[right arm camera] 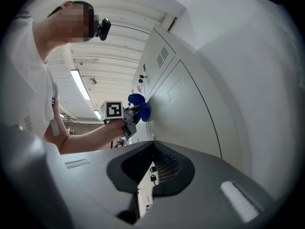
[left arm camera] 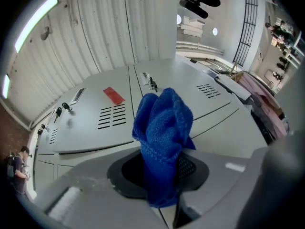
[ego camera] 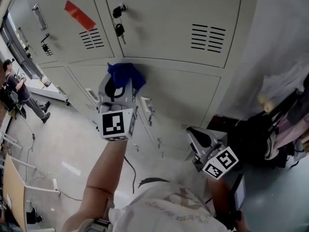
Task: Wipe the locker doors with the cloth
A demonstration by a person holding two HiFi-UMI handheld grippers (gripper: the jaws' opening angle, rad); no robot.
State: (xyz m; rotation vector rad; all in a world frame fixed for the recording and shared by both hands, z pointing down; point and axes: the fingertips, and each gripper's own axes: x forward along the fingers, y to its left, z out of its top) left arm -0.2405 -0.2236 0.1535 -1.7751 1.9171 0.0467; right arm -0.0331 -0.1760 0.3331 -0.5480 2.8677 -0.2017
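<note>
A bunched blue cloth is pinched in my left gripper, which is shut on it. The cloth presses against the seam between an upper and a lower grey locker door. In the left gripper view the cloth stands up out of the jaws and hides the door behind it. My right gripper hangs lower and to the right, away from the lockers, shut with nothing in it. The right gripper view looks along a locker door at the left gripper and the cloth.
The locker doors carry louvre vents, keys in locks and a red tape strip. Bags and clothing are piled at the right. A person stands far left. A table corner shows bottom left.
</note>
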